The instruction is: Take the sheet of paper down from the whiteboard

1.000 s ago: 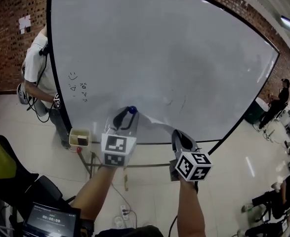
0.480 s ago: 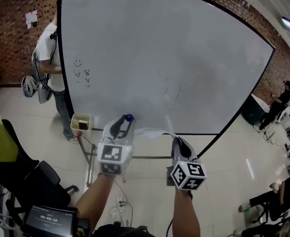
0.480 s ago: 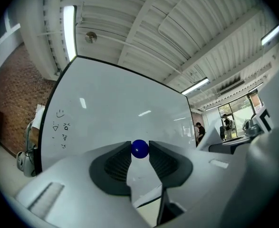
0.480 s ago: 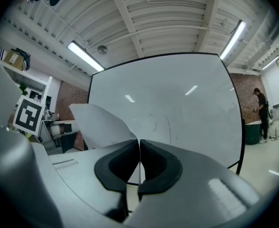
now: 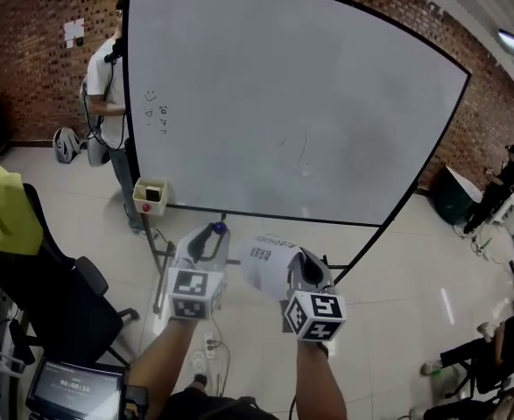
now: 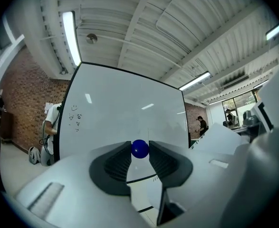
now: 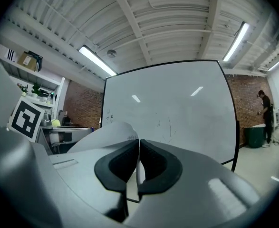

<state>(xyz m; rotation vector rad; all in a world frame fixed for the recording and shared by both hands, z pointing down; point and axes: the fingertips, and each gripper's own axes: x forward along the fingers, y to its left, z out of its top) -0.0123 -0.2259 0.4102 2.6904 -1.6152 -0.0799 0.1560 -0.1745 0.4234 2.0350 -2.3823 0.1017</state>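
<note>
The whiteboard [image 5: 300, 103] stands ahead on its frame, bare except for a few small scribbles. My right gripper [image 5: 302, 265] is shut on the sheet of paper [image 5: 270, 265], which hangs free of the board and curls to the left between the two grippers. In the right gripper view the paper [image 7: 110, 134] runs up out of the pressed jaws of my right gripper [image 7: 139, 148]. My left gripper [image 5: 214, 232] is shut on a small blue round magnet [image 5: 219, 227]; the left gripper view shows the magnet [image 6: 139, 148] pinched at the jaw tips.
A person [image 5: 108, 77] stands at the board's left edge. A small box [image 5: 151, 195] sits at the board's lower left corner. A black chair [image 5: 55, 296] with a yellow-green garment [image 5: 7, 208] is at the left. Another person [image 5: 497, 186] stands far right.
Both grippers have drawn back and down from the whiteboard. The paper has come off the board with the right gripper; the blue magnet has come away in the left.
</note>
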